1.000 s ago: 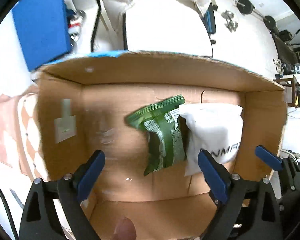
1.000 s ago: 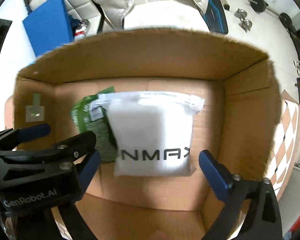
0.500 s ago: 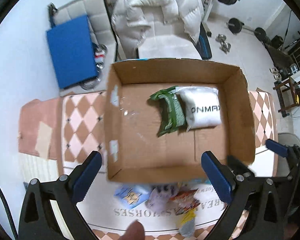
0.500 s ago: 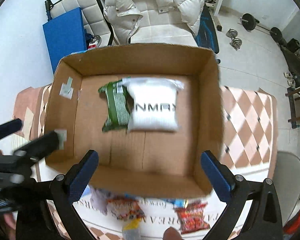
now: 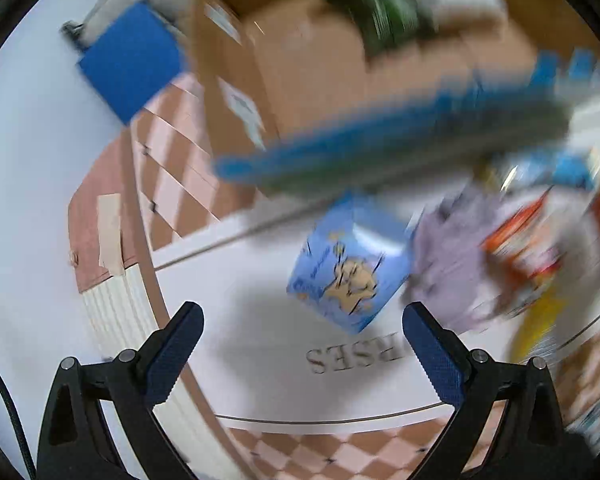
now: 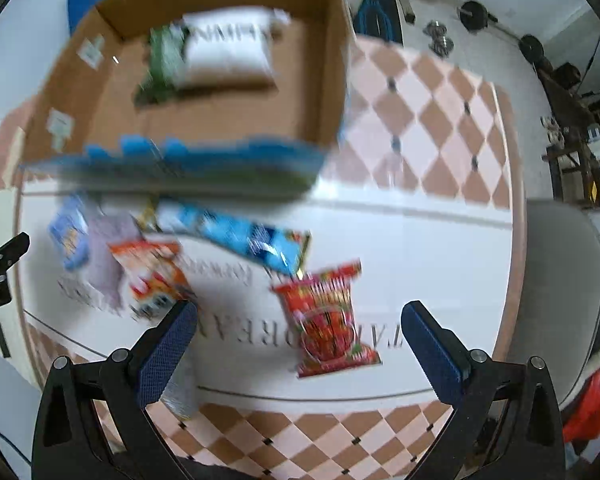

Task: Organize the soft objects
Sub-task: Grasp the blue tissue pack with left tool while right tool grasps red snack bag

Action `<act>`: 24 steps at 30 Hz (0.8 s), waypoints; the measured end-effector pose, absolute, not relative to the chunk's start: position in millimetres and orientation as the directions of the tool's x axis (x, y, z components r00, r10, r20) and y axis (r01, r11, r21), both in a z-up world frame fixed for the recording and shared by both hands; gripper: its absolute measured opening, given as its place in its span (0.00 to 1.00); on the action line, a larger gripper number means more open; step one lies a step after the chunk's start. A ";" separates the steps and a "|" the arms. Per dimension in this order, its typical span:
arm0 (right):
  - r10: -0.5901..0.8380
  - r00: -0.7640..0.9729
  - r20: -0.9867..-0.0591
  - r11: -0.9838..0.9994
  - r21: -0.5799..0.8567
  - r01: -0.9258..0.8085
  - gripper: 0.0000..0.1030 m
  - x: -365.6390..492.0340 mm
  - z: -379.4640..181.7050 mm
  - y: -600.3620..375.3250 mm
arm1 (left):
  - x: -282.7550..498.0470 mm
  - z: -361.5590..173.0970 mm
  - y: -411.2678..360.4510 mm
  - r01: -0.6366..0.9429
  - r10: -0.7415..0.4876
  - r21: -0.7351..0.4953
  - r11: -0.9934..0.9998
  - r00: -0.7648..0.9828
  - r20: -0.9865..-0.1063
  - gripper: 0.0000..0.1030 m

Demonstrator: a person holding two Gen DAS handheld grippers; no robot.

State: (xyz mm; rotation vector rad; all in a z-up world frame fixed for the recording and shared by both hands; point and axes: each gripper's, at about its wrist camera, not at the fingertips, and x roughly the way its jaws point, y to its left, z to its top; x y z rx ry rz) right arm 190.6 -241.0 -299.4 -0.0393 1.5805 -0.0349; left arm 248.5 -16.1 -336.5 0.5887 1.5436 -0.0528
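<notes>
A cardboard box stands at the back of the table and holds a green packet and a white packet. In front of it lie loose soft packets: a light blue one, a lilac one, an orange one, a blue one and a red one. My left gripper is open and empty, just short of the light blue packet. My right gripper is open and empty, with the red packet between its fingers' line of sight.
The table has a white cloth with grey lettering over a pink checked cover. A blue pad lies behind the box at left. A grey chair stands at right. Weights and furniture are on the floor beyond.
Both grippers have pulled back out of the box and dropped toward the packets on the table in front of it. Both stay open and empty. The views are blurred by motion.
</notes>
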 end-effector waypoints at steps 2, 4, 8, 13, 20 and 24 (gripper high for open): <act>-0.065 -0.046 -0.997 0.998 -0.065 -0.007 1.00 185.0 -317.9 -243.8 | 240.8 -366.3 -22.5 0.478 0.397 0.369 0.797 0.047 -0.917 0.99; -0.088 -0.074 -0.993 0.996 -0.087 -0.017 1.00 181.7 -332.0 -243.9 | 235.5 -381.8 -26.9 0.531 0.429 0.386 0.754 0.047 -0.902 0.99; -0.117 -0.099 -0.988 0.992 -0.113 -0.050 1.00 177.8 -349.7 -245.4 | 235.2 -400.5 -34.5 0.591 0.453 0.397 0.702 0.059 -0.889 0.99; -0.146 -0.132 -0.980 0.988 -0.137 -0.075 1.00 176.7 -370.5 -254.6 | 247.5 -400.3 -33.9 0.545 0.418 0.380 0.747 0.059 -0.907 0.98; -0.107 -0.174 -0.979 0.994 -0.104 -0.027 1.00 172.3 -403.3 -277.1 | 228.4 -398.6 -2.7 0.292 0.220 0.171 0.941 -0.143 -0.965 0.68; -0.052 -0.209 -0.976 0.998 -0.060 0.033 0.85 157.4 -415.5 -290.4 | 201.1 -405.9 20.9 0.086 0.073 0.053 0.995 -0.247 -0.966 0.65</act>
